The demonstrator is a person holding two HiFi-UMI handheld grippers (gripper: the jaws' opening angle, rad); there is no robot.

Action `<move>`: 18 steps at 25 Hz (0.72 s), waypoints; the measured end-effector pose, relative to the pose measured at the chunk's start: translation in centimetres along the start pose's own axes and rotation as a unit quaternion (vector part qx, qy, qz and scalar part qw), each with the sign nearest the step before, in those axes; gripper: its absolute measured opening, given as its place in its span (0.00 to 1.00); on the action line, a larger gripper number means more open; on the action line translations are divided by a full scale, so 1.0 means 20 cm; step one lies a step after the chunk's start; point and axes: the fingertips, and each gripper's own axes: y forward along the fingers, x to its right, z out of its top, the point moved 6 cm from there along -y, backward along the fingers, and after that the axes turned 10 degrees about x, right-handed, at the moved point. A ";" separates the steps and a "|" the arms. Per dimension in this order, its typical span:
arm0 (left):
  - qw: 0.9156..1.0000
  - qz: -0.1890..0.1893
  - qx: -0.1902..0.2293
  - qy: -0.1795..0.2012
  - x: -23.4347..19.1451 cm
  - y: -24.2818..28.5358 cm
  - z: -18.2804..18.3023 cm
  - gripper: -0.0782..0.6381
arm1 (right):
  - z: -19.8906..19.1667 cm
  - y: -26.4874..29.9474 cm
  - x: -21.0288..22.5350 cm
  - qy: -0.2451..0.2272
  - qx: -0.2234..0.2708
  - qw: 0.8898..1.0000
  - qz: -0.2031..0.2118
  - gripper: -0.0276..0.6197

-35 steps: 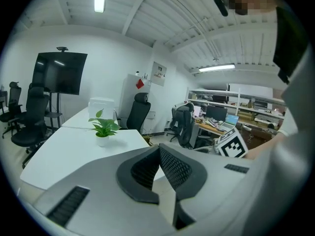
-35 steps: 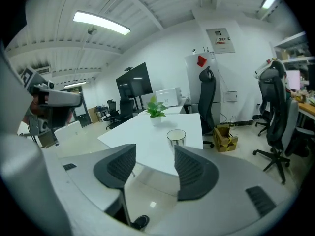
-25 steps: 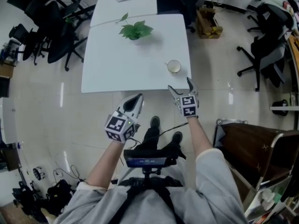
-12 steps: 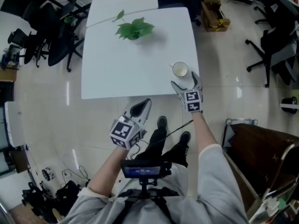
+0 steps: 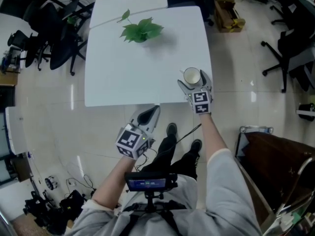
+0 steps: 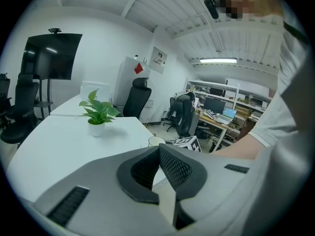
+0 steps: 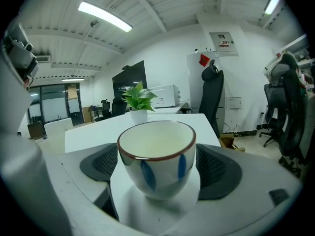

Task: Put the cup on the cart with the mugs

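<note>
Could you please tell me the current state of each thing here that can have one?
cup: upright, empty, standing on the white table.
right gripper: open, jaws on either side of the cup, pads seemingly not pressing it.
left gripper: shut, empty, held short of the table's near edge.
potted plant: upright, at the table's far side.

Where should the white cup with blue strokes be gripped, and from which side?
Across its round wall, coming in level from the white table's near edge. The white, brown-rimmed cup with blue strokes stands upright there, between the right gripper's open pads, which do not yet press on it.
</note>
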 end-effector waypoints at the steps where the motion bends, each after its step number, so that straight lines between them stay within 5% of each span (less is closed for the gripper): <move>1: 1.000 0.002 0.000 0.000 -0.01 0.00 0.00 0.11 | 0.01 0.01 0.00 -0.004 0.000 1.000 -0.002 0.80; 4: 1.000 0.007 0.000 -0.001 -0.03 -0.01 -0.01 0.11 | 0.02 0.02 0.00 -0.010 -0.003 1.000 -0.011 0.68; 18: 1.000 0.015 0.008 -0.009 -0.07 -0.04 -0.04 0.11 | 0.10 -0.01 -0.04 -0.004 0.002 1.000 0.008 0.68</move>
